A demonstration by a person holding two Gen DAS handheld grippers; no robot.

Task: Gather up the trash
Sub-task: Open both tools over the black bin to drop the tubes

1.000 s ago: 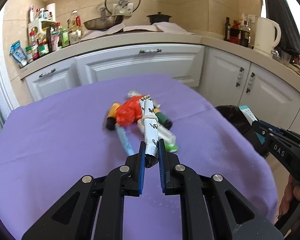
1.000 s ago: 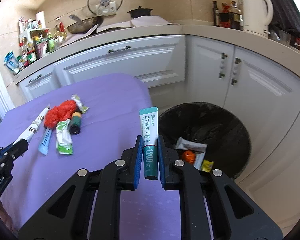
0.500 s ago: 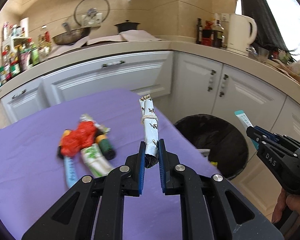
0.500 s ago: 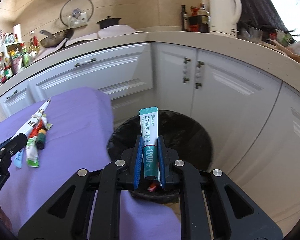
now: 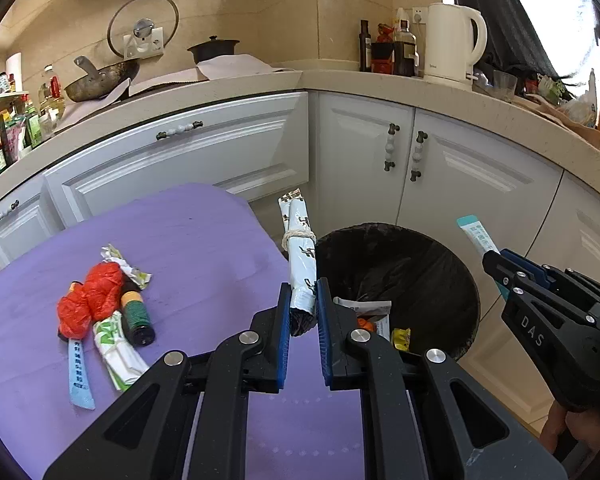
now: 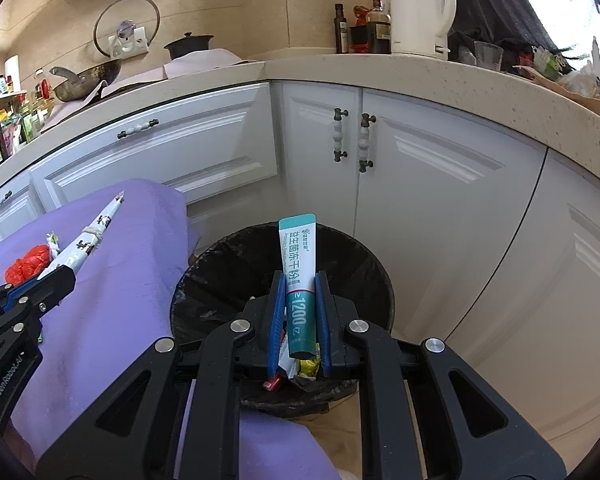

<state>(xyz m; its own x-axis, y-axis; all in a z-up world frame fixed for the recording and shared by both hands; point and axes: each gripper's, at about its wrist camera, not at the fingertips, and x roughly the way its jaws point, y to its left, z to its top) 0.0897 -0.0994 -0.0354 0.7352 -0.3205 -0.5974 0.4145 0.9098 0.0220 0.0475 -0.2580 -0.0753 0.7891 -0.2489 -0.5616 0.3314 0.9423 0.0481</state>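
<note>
Now both hands carry trash. Right gripper [image 6: 299,312] clamped on a teal sachet [image 6: 298,268], poised above the black-lined bin [image 6: 380,280]. Left gripper [image 5: 303,316] clamped on a rolled wrapper tied with string [image 5: 300,256], at the purple table's [image 5: 188,248] edge, bin rim at 3 o'clock. Risk: letting go early drops the roll on the floor; leftover pile [image 5: 100,312] waits at 9 o'clock.

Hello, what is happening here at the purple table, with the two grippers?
A person is clearing trash. The left gripper grips a rolled white paper tied with string, and the right gripper grips a teal-and-white sachet above the black-lined trash bin. A red plastic bag and other wrappers lie on the purple tablecloth.
</note>
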